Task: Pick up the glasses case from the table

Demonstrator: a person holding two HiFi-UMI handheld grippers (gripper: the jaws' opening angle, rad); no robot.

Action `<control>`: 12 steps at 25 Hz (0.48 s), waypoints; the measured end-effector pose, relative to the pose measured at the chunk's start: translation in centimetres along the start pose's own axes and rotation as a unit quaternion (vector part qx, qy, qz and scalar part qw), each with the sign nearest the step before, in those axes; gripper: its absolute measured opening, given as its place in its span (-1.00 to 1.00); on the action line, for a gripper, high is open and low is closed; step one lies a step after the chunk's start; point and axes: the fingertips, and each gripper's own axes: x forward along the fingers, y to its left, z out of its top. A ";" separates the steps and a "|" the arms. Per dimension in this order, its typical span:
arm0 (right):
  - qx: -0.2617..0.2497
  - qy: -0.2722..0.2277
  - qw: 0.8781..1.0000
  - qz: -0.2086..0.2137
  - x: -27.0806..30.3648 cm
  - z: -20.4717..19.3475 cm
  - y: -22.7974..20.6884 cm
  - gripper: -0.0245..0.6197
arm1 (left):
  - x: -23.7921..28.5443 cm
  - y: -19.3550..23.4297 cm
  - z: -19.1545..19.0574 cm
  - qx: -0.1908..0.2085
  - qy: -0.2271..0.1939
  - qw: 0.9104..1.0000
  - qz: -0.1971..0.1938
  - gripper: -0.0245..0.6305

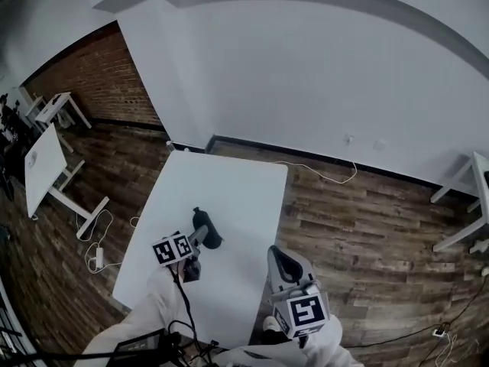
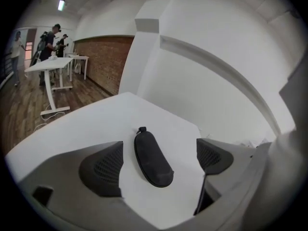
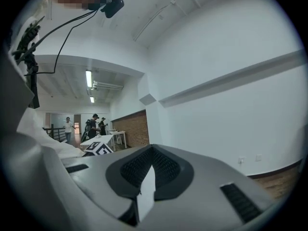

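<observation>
A black, oblong glasses case (image 1: 205, 222) lies flat on the white table (image 1: 229, 182), a little nearer its front end. In the left gripper view the case (image 2: 153, 158) sits on the table between the wide-apart dark pads (image 2: 103, 170), and neither pad touches it. My left gripper (image 1: 200, 239) is open and hangs just short of the case, angled down at it. My right gripper (image 1: 281, 260) is off the table's right edge, pointing level at the wall. Its pads (image 3: 168, 170) meet at the tips with nothing between them.
Wooden floor surrounds the table. Two other white tables (image 1: 42, 163) stand far left by a brick wall (image 1: 107, 79), and another white table (image 1: 466, 186) stands at the right. Cables (image 1: 99, 247) lie on the floor left of the table. Several people (image 2: 50, 37) stand far off.
</observation>
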 end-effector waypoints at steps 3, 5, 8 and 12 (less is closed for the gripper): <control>-0.001 0.010 1.000 -0.027 -1.8 -0.8 -1.8 -0.90 | 3.6 1.2 -1.7 -0.007 0.050 0.998 0.025 0.56; -0.004 0.021 0.999 -0.048 -3.0 -1.4 -2.8 -0.90 | 5.7 1.8 -2.3 -0.009 0.070 0.997 0.036 0.56; -0.001 0.045 0.997 -0.065 -4.8 -1.8 -3.8 -0.90 | 8.3 2.3 -2.9 -0.006 0.090 0.995 0.051 0.56; 0.000 0.064 0.994 -0.094 -7.1 -2.1 -5.7 -0.90 | 11.1 2.3 -4.3 0.001 0.121 0.990 0.077 0.56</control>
